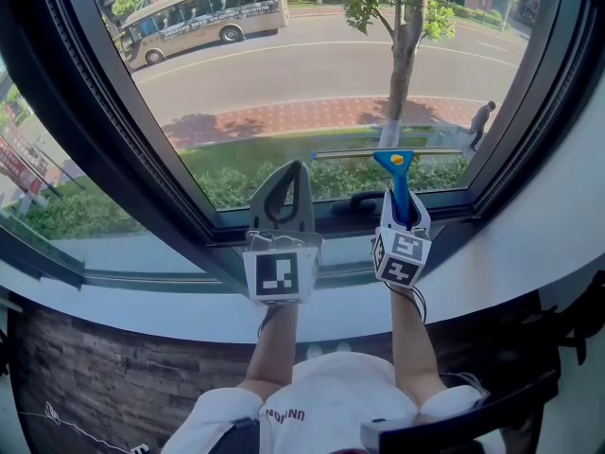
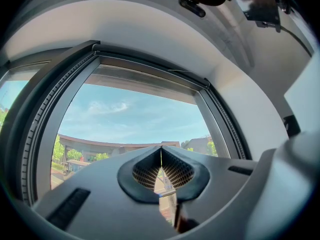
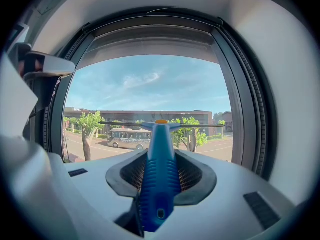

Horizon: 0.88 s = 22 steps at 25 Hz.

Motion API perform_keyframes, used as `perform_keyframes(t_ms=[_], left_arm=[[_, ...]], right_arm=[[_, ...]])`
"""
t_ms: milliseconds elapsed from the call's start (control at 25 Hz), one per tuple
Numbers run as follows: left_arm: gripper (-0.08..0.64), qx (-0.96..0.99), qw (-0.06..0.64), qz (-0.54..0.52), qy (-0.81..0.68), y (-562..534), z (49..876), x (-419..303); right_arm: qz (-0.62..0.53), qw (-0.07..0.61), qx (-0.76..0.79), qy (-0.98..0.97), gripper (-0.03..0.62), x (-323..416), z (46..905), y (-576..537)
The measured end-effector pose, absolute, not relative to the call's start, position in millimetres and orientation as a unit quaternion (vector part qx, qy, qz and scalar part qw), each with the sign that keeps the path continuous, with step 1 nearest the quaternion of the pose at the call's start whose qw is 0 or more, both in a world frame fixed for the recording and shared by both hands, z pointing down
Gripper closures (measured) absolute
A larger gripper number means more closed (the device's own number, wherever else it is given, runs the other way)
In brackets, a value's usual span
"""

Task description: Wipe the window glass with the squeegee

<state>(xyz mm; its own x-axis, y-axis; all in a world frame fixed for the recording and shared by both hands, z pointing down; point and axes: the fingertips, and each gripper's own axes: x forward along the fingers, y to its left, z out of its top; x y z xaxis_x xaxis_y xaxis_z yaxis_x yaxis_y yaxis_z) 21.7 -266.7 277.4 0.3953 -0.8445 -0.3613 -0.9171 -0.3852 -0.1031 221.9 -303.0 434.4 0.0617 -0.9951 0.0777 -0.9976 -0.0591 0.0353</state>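
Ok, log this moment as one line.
right gripper: shut on blue squeegee handle | blade: low by window glass, contact unclear | left gripper: shut, empty

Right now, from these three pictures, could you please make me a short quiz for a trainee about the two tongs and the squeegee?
1. Fill the gap: the left tongs are ____ and empty.
2. Choose: the handle of the squeegee is A) blue, B) red, C) green.
3. True or false: the right tongs are open, with nothing between them.
Key: 1 shut; 2 A; 3 false, they are shut on the squeegee.
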Motion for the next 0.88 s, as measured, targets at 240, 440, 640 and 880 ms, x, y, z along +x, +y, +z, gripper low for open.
perform_keyframes(t_ms=[240, 440, 640, 880], left_arm=[[0.555, -0.823, 0.142, 0.125, 0.535, -267.5, 279.3, 22.1], [0.555, -0.824, 0.138, 0.123, 0.536, -268.5, 281.3, 22.1], [0.555, -0.824, 0.139, 0.122, 0.536, -268.1, 283.7, 21.6], [0.555, -0.825, 0.136, 0.118, 0.536, -269.5, 287.9, 22.8]], right_arm=[[0.021, 0.044, 0.728, -0.684, 0.456, 221.1, 441.4, -302.0], [0.024, 0.055, 0.727, -0.684, 0.456, 222.0, 449.7, -301.9], [0.03, 0.059, 0.727, -0.684, 0.456, 221.8, 457.7, -300.8], [0.037, 0.067, 0.726, -0.683, 0.456, 221.9, 467.8, -300.4]])
